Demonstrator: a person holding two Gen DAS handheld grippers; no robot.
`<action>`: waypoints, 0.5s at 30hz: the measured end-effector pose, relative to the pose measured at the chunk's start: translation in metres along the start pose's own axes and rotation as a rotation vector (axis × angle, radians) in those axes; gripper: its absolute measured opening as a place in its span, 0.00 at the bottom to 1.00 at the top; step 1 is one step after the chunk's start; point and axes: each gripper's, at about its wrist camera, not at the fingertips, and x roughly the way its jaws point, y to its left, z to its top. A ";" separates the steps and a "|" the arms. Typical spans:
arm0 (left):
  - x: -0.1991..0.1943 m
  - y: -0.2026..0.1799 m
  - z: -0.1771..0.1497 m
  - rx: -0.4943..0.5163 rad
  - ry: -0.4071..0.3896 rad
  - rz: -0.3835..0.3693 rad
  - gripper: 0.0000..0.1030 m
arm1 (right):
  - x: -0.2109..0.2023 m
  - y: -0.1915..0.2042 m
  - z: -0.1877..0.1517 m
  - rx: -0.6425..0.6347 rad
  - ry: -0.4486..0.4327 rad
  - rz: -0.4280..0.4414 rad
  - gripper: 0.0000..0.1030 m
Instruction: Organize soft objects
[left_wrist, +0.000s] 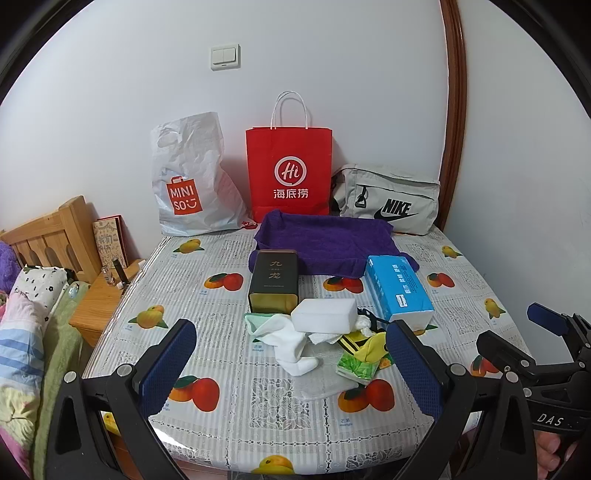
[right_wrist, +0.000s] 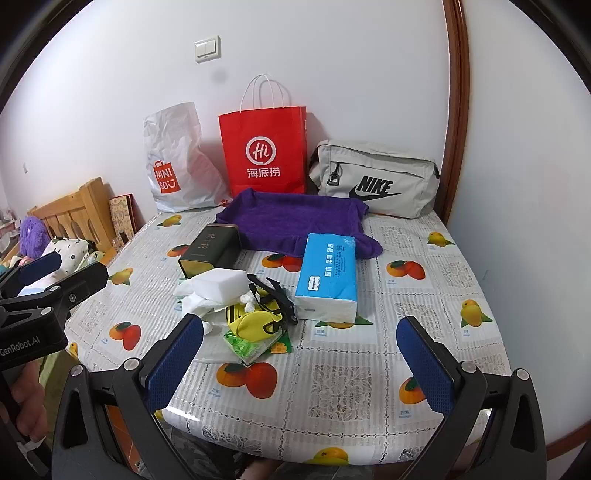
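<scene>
Between the wide-spread blue pads of the left gripper (left_wrist: 291, 363) lies the heap of soft things: a white sock (left_wrist: 291, 345), a white sponge block (left_wrist: 324, 314) and a green tissue packet (left_wrist: 356, 365), none touched. Beside it the right gripper (right_wrist: 300, 363) gapes equally wide, empty, above the fruit-print table (right_wrist: 406, 295). Beyond the heap stand a dark tin (left_wrist: 274, 282) and a blue tissue pack (left_wrist: 399, 288), then a purple towel (left_wrist: 325, 243) before three bags.

Two handheld grippers, left gripper (left_wrist: 291, 363) and right gripper (right_wrist: 299, 360), each have black plastic frames, silver screws and textured blue pads (left_wrist: 168, 363) lining the jaws. White lettering marks their bodies.
</scene>
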 end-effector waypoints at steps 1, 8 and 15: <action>0.000 0.000 0.000 0.000 0.000 -0.001 1.00 | 0.000 0.000 0.000 0.000 -0.001 0.000 1.00; -0.001 0.001 -0.002 0.002 0.001 -0.003 1.00 | 0.001 0.000 -0.001 -0.006 0.001 0.001 1.00; 0.007 -0.001 -0.006 0.006 0.012 -0.029 1.00 | 0.011 -0.003 -0.002 0.010 0.022 0.011 1.00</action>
